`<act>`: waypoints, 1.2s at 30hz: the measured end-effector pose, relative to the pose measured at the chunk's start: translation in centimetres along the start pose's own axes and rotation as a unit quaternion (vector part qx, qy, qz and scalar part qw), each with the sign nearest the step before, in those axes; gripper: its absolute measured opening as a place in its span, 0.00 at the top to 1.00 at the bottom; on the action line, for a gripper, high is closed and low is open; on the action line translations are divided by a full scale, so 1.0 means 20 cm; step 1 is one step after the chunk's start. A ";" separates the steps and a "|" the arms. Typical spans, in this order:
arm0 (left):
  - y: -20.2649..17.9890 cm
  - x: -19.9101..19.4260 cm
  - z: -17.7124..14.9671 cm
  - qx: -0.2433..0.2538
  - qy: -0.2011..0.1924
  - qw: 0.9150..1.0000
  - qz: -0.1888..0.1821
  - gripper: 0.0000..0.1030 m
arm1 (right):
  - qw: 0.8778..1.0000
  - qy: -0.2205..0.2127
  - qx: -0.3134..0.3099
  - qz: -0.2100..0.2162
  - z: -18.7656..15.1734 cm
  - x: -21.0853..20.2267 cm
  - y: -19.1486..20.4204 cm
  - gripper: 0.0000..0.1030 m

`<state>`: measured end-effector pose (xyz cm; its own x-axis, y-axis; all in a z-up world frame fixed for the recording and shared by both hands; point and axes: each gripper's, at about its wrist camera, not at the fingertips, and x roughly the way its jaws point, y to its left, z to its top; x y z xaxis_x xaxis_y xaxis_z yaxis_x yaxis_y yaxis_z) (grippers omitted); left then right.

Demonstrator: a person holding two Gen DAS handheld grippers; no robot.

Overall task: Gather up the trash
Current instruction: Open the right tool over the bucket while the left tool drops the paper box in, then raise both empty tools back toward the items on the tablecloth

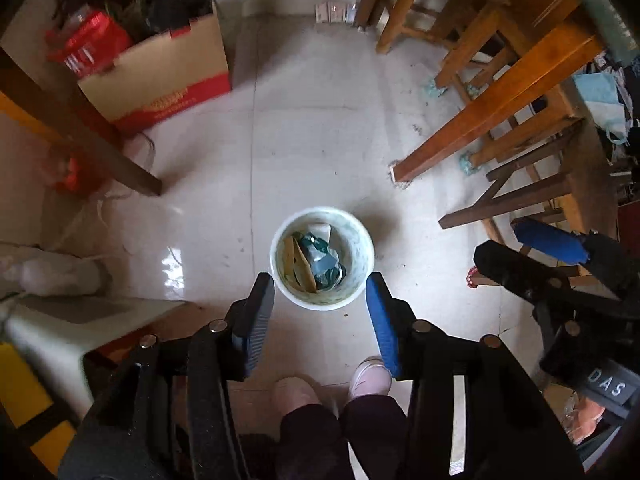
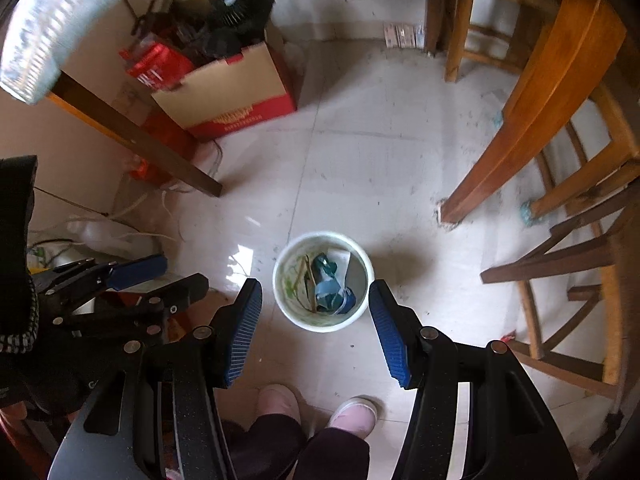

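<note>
A white bucket [image 1: 357, 240] [image 2: 285, 280] stands on the pale tiled floor, far below both grippers. Inside it lies trash [image 1: 320, 258] [image 2: 329, 286]: teal and blue wrappers, brown card and a white scrap. My left gripper [image 1: 320, 284] points down over the bucket, its jaws open and empty. My right gripper [image 2: 316, 286] hangs over it in the same way, open with nothing between its blue pads. Each gripper also shows at the edge of the other's view: the right gripper [image 1: 500, 242] and the left gripper [image 2: 184, 274].
A cardboard box [image 1: 160, 80] [image 2: 236, 92] full of items stands at the back left. A dark table leg [image 1: 100, 144] slants on the left. Orange wooden table legs [image 1: 492, 108] [image 2: 520, 120] and chairs [image 2: 568, 248] crowd the right. The person's pink slippers [image 1: 370, 378] [image 2: 354, 414] are just below the grippers.
</note>
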<state>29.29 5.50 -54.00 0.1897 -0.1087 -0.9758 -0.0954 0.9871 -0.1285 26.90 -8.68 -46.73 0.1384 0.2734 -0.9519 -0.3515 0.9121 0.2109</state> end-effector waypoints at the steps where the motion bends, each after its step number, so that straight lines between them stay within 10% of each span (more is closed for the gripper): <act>1: 0.00 -0.09 0.01 0.000 -0.007 1.000 0.001 0.54 | 1.000 -0.004 -0.001 0.000 0.01 -0.05 0.01 0.50; 23: -0.08 -1.84 0.01 0.028 -0.200 0.979 -0.016 0.54 | 0.985 -0.169 -0.024 -0.039 0.13 -1.51 0.48 0.50; 36: 0.01 -2.34 -0.04 0.034 -0.293 0.955 -0.018 0.54 | 0.957 -0.280 -0.008 -0.069 0.12 -2.02 0.63 0.50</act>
<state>19.54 10.73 -8.59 0.7083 -0.0777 -0.7016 -0.0189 0.9915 -0.1288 19.11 -7.57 -5.09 0.6578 0.2759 -0.7008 -0.3084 0.9476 0.0836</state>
